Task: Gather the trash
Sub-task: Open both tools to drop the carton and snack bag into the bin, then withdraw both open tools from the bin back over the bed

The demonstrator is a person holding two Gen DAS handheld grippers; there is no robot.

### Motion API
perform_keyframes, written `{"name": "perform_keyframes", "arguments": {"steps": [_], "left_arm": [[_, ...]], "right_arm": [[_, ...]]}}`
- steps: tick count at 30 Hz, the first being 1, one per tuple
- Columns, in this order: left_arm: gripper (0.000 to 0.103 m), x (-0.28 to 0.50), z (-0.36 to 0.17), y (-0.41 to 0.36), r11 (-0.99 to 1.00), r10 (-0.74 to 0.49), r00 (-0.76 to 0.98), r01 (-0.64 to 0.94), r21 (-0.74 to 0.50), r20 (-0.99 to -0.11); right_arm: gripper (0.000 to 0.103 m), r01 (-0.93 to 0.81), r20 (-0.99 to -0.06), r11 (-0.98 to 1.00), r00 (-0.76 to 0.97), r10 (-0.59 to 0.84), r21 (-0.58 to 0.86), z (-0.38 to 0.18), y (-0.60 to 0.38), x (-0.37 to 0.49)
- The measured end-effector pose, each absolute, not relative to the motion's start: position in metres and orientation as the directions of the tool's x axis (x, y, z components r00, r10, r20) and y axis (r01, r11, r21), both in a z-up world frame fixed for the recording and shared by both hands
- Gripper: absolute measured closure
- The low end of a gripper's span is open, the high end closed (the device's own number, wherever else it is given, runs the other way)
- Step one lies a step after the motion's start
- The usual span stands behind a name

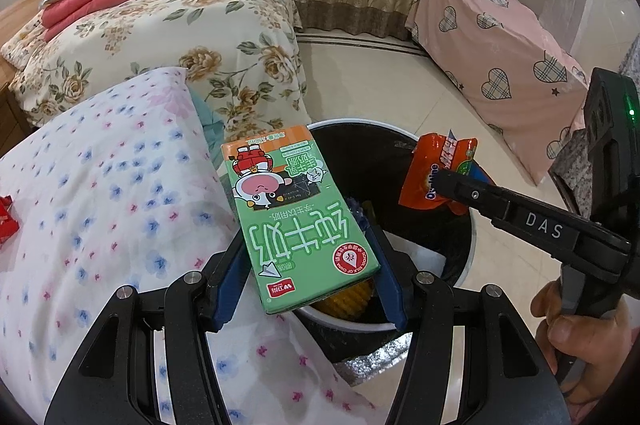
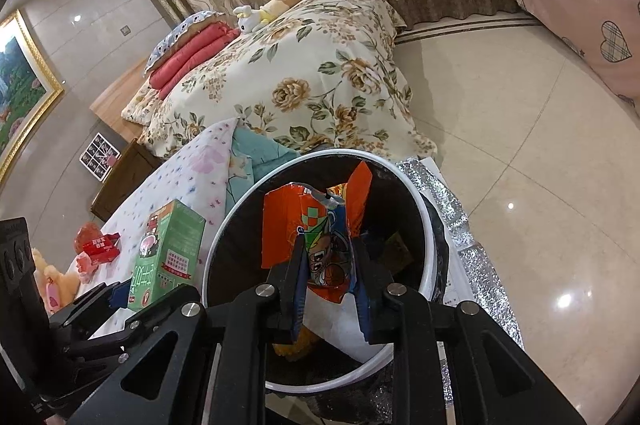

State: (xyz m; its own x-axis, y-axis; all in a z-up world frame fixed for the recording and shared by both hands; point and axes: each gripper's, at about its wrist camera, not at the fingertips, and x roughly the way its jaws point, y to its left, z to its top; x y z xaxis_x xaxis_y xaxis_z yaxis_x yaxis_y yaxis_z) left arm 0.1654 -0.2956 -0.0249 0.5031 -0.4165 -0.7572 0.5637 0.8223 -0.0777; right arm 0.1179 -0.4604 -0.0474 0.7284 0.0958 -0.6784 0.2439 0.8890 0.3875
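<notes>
My left gripper [image 1: 308, 229] is shut on a green milk carton [image 1: 292, 217] and holds it over the near left rim of a round trash bin [image 1: 468, 257] with a white rim and black liner. My right gripper [image 2: 328, 257] is shut on an orange snack wrapper [image 2: 316, 225] and holds it above the bin's opening [image 2: 424, 225]. In the left wrist view the wrapper [image 1: 436, 173] hangs at the tip of the right gripper [image 1: 444, 181] over the bin's far right side. In the right wrist view the carton [image 2: 168, 253] shows left of the bin. Other trash lies inside the bin.
A pillow with small flowers [image 1: 100, 193] lies left of the bin, with red packets [image 2: 100, 245] on it. A bed with a floral cover [image 1: 180, 37] is behind. A pink heart-patterned cover [image 1: 500, 53] drapes furniture at the right. Tiled floor [image 2: 520, 145] surrounds the bin.
</notes>
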Motion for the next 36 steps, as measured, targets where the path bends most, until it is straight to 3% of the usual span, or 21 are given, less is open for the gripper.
{"name": "perform_keyframes", "arguments": {"steps": [7,11,17,25,36], "left_arm": [[0.046,0.167,-0.025,-0.296,0.822,-0.419,0.496,0.563,-0.085,-0.760],[0.044,0.165,-0.023,-0.294,0.820,-0.419,0.501,0.567,-0.079,-0.757],[0.035,0.161,-0.021,-0.272,0.841,-0.408,0.519,0.533,-0.089,-0.752],[0.034,0.151,-0.027,-0.221,0.885,-0.389,0.531,0.442,-0.145,-0.753],[0.034,0.138,-0.030,-0.161,0.920,-0.362,0.561,0.342,-0.190,-0.745]], "right_arm": [[0.077,0.250,-0.684,0.887,0.723,0.097,0.389,-0.048,-0.463,0.121],[0.052,0.261,-0.676,0.875,0.730,0.098,0.408,-0.048,-0.464,0.120],[0.050,0.261,-0.666,0.868,0.739,0.102,0.422,-0.045,-0.462,0.115],[0.032,0.213,-0.648,0.880,0.751,0.131,0.425,-0.041,-0.431,0.109],[0.025,0.134,-0.632,0.897,0.753,0.184,0.421,-0.036,-0.384,0.102]]}}
